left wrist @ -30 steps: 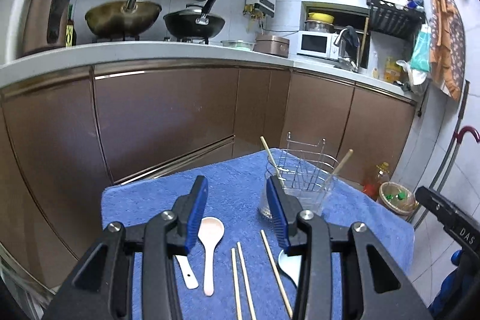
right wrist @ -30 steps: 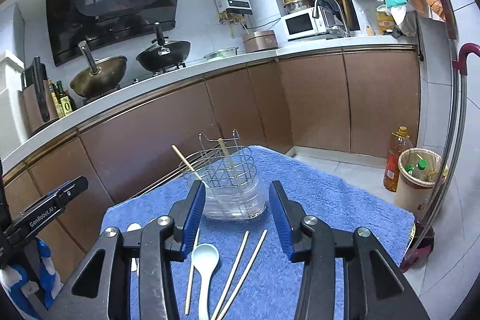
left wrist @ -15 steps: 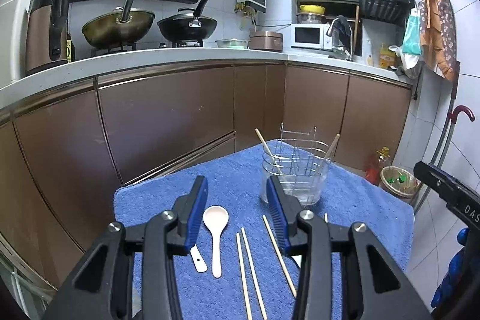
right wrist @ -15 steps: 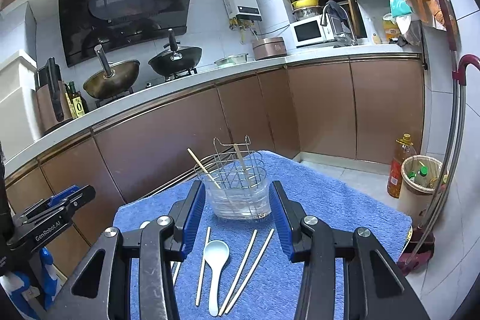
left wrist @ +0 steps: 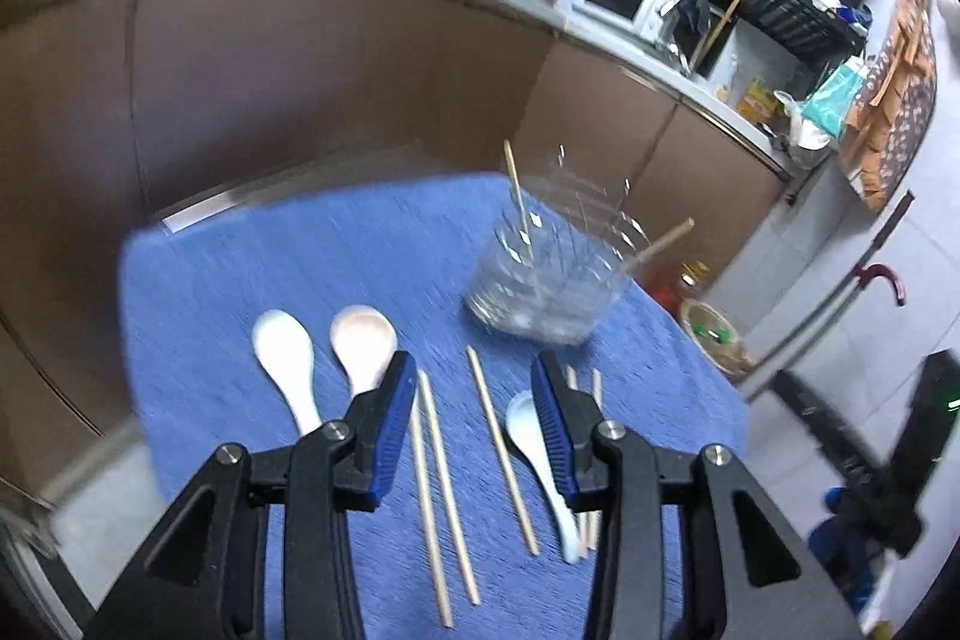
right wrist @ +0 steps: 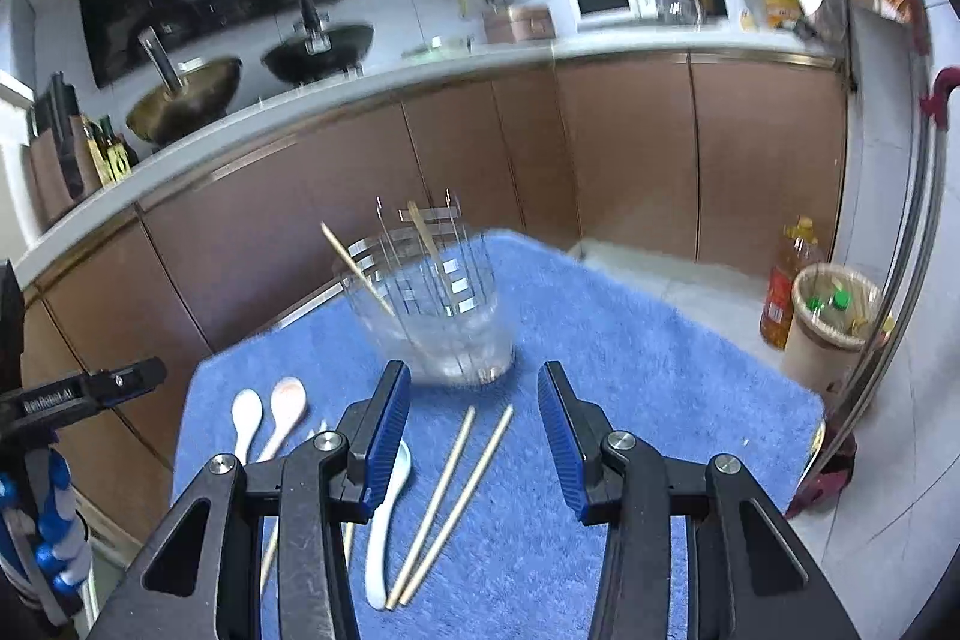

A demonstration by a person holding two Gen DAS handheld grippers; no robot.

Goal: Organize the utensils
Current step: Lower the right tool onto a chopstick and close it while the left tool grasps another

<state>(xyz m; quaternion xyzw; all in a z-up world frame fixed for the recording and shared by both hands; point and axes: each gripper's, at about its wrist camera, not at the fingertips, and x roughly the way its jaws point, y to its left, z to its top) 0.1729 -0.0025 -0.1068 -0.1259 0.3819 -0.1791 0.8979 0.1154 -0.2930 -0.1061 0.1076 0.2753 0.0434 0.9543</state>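
Kitchen cabinets behind, blue towel (left wrist: 252,268) covering the table, clear holder (right wrist: 432,316) as the landmark at the towel's far side, two chopsticks already leaning inside. Loose chopsticks (left wrist: 501,454) and spoons (left wrist: 287,361) lie flat just in front of holder, likely awaiting sorting. Left gripper (left wrist: 474,421) hovers over chopsticks, jaws apart, empty. Right gripper (right wrist: 474,436) also spread, empty, above chopstick pair (right wrist: 456,496) near holder.
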